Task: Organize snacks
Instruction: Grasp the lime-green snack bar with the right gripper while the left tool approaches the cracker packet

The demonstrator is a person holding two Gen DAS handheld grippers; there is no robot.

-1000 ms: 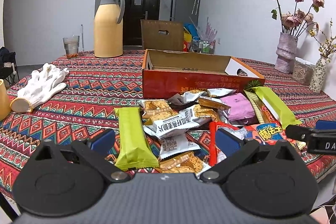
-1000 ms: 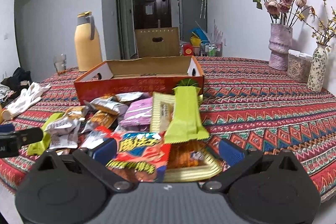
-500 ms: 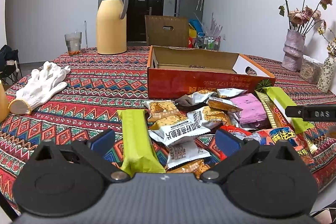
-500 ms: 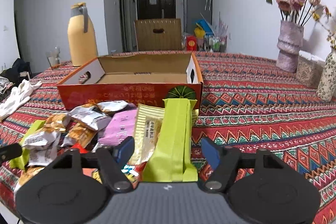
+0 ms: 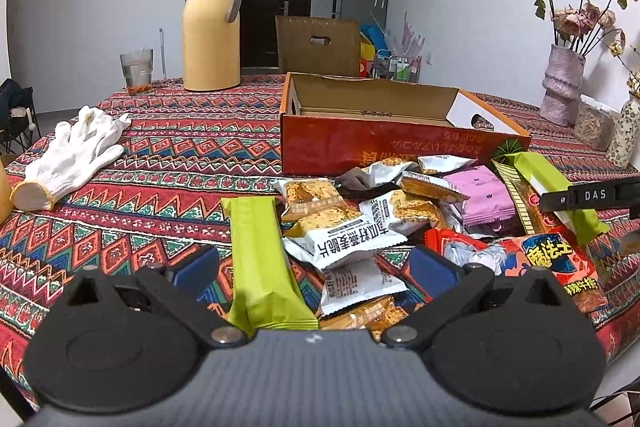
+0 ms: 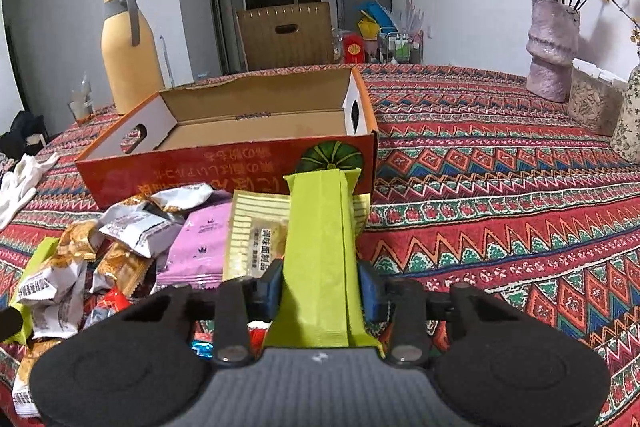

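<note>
Your right tongs (image 6: 320, 287) clamped on green bar (image 6: 320, 247), near end of snack pile (image 5: 380, 219), just before open orange box (image 6: 240, 147). Your left tongs (image 5: 316, 271) spread wide over second green bar (image 5: 260, 259) on bench (image 5: 160, 163).

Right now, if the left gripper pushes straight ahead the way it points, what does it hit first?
Probably the snack pile: the left gripper is open, with the white oat-crisp packet and a green bar between its fingers. The orange box lies beyond; depth is unclear.

Gripper body hides green bar's (image 6: 320, 247) near end.
</note>
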